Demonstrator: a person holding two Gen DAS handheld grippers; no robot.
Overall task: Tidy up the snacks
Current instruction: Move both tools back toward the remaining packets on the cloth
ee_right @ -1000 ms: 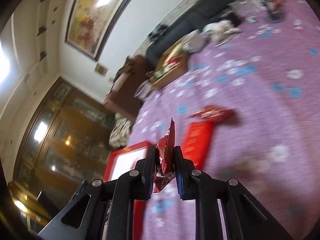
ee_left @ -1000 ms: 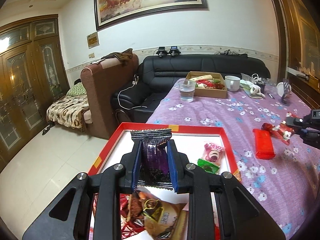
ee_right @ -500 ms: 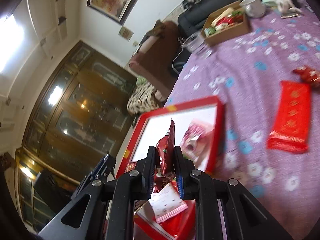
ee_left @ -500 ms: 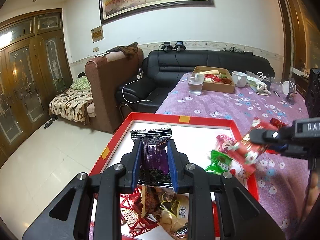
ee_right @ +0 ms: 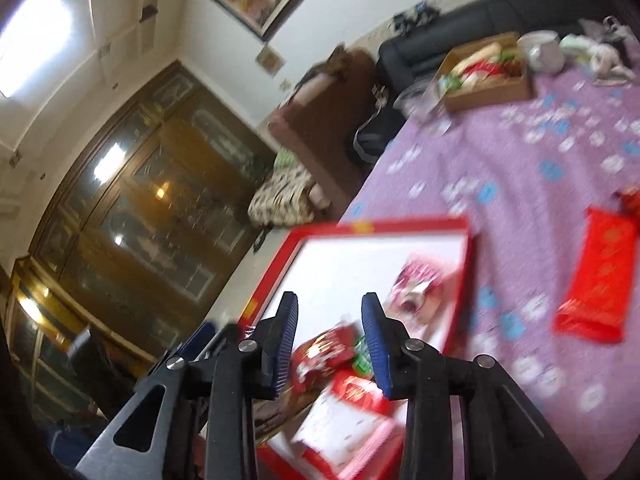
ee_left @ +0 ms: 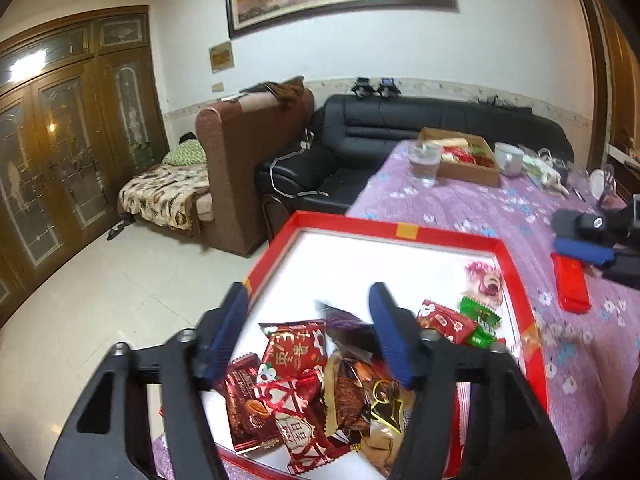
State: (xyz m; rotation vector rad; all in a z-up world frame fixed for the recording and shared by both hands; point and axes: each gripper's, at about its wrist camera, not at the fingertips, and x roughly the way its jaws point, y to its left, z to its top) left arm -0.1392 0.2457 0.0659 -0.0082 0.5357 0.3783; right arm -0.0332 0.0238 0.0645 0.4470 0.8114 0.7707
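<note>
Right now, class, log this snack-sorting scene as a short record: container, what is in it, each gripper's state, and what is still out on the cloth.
container: red tray, white inside
contents: heap of wrapped snacks; purple packet lying loose on it; red packet by the right rim
left gripper: open, jaws just opened, nothing gripped
right gripper: open, jaws just opened, nothing gripped
left out: flat red pack on the purple floral cloth

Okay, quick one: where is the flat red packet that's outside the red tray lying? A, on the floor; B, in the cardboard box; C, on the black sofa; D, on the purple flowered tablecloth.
D: the flat red packet lies on the purple tablecloth, right of the red tray.
</note>
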